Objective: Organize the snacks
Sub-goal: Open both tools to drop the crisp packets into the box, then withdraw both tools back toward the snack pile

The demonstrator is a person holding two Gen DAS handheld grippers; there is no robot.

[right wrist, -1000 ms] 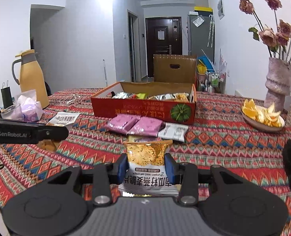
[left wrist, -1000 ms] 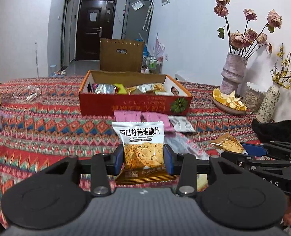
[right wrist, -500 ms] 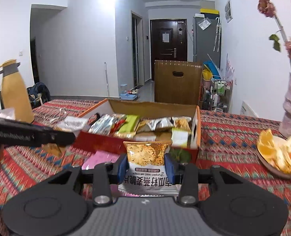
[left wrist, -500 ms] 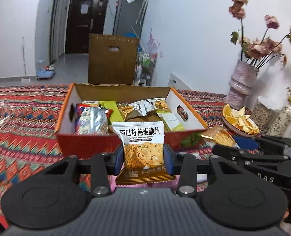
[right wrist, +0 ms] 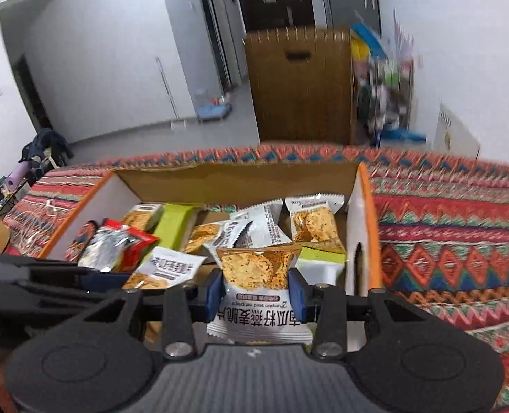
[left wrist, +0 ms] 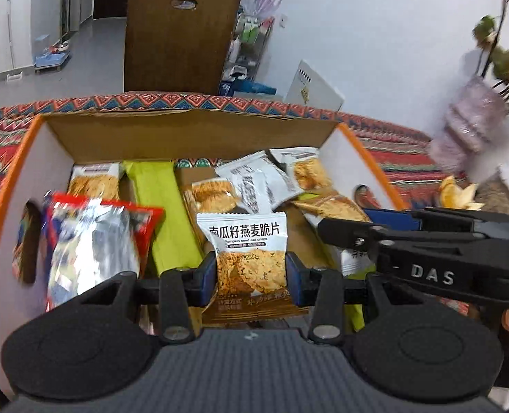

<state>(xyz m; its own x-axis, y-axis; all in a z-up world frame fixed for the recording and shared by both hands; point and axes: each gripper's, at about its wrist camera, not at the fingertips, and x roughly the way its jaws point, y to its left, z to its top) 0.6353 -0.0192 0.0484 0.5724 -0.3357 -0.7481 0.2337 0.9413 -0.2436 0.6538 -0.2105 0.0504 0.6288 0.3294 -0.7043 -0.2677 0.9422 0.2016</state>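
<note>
Each gripper, left (left wrist: 251,275) and right (right wrist: 255,290), clamps a crisp packet (left wrist: 246,251) (right wrist: 258,287) above the open snack box (left wrist: 192,130). It looks like drop-off time: next, lower and let go among the packets.

I see even, cool indoor light. Fisheye bending darkens the corners. Motion blur smears the vase (left wrist: 467,130) right of my tongs and the shelf clutter (right wrist: 385,79) beyond them.
</note>
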